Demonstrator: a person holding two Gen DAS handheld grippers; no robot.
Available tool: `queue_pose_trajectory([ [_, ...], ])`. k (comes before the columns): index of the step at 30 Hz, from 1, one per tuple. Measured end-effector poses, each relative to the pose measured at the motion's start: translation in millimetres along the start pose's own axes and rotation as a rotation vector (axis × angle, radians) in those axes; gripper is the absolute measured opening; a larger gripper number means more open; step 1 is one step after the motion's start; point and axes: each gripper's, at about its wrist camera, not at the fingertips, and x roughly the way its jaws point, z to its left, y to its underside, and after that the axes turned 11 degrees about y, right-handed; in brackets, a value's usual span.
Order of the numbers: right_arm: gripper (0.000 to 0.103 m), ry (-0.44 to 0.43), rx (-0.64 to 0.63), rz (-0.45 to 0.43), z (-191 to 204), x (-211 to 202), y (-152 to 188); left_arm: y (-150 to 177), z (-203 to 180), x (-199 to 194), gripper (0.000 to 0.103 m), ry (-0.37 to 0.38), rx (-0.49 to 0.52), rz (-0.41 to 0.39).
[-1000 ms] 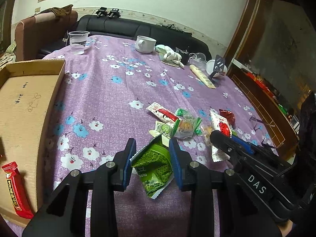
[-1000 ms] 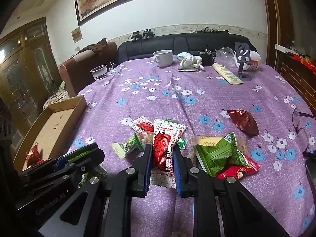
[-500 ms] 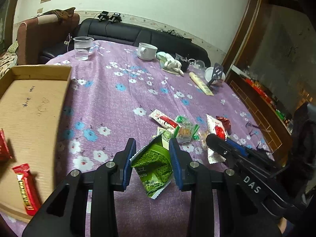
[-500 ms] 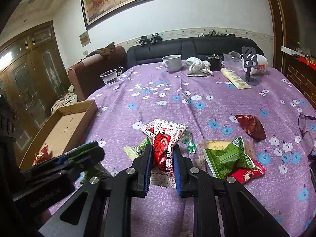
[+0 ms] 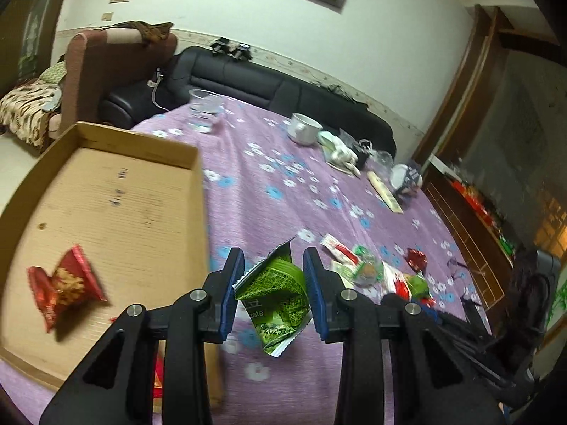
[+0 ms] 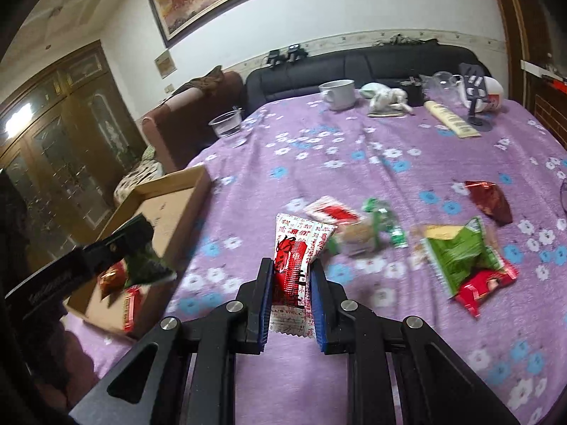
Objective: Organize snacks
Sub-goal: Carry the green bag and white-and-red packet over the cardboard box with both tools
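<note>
Your left gripper point(image 5: 273, 292) clamps a green packet point(image 5: 280, 292), lifted over the cloth just right of the box point(image 5: 196, 163); a red snack point(image 5: 62, 287) lies in it, further left. Your right gripper point(image 6: 291, 299) pinches a red-white packet point(image 6: 296, 258). Beyond it, loose snacks point(image 6: 460, 265) lie on the cloth point(image 6: 354, 163).

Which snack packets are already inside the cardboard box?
Two red ones: the crumpled red packet on the cardboard box floor and the red bar beside it; all others are gripped or on the tablecloth.
</note>
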Motion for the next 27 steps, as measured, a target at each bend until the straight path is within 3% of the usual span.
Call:
queue_pose_trajectory([
  [17,0.019,-0.112,-0.15,0.036,85,1,11,-3,95,-38,0.032,-0.145,-0.16,-0.076],
  [27,0.019,-0.176,-0.247,0.046,139,6,16,6,115,-50,0.033,-0.211,-0.144,-0.083],
])
